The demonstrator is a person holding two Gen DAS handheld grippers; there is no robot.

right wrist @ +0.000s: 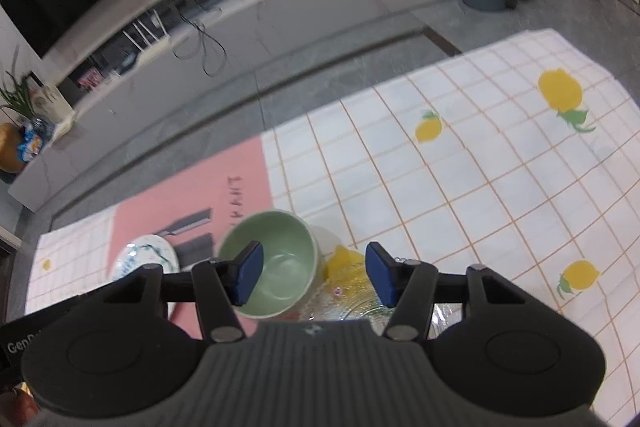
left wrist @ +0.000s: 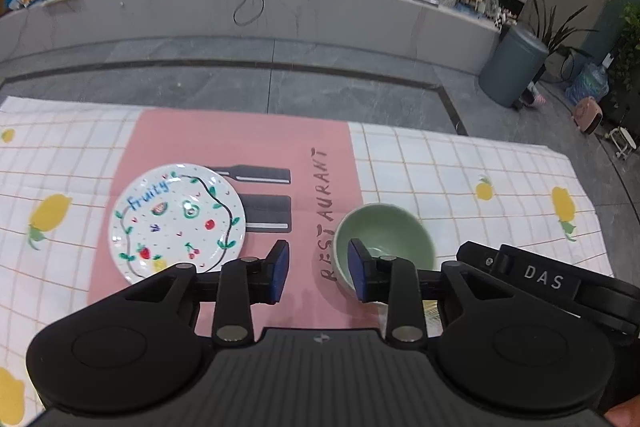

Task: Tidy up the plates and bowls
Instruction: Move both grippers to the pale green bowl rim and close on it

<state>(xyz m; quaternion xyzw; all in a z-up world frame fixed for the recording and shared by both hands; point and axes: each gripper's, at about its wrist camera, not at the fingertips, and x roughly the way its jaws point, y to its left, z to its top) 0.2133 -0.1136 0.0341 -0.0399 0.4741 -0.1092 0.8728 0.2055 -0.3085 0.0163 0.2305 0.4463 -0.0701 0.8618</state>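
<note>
Plates and bowls lie ahead of me on a checked cloth with lemon prints, a pink mat laid across its middle.

Left wrist view: a white plate painted with fruit and the word "Fruity" sits on the pink mat, left of my left fingers. It partly covers the dark cutlery shapes printed on the mat. A green bowl stands upright to the right, on the mat's right edge beside the word RESTAURANT. My left fingers are parted with nothing between them, only bare mat in the gap. The right blue pad overlaps the bowl's near rim in this view, but I cannot tell whether it touches. The other gripper's black body, lettered "DAS", juts in at the lower right. Beyond the cloth is grey floor, a long low shelf and a grey bin.

Right wrist view: my right fingers stand fairly wide and hold nothing. The green bowl is at the left pad, which shows over its hollow. Under the gap, just right of the bowl, lies a clear glass plate with a yellow patch showing at its far edge. The painted plate sits further left, blurred.
</note>
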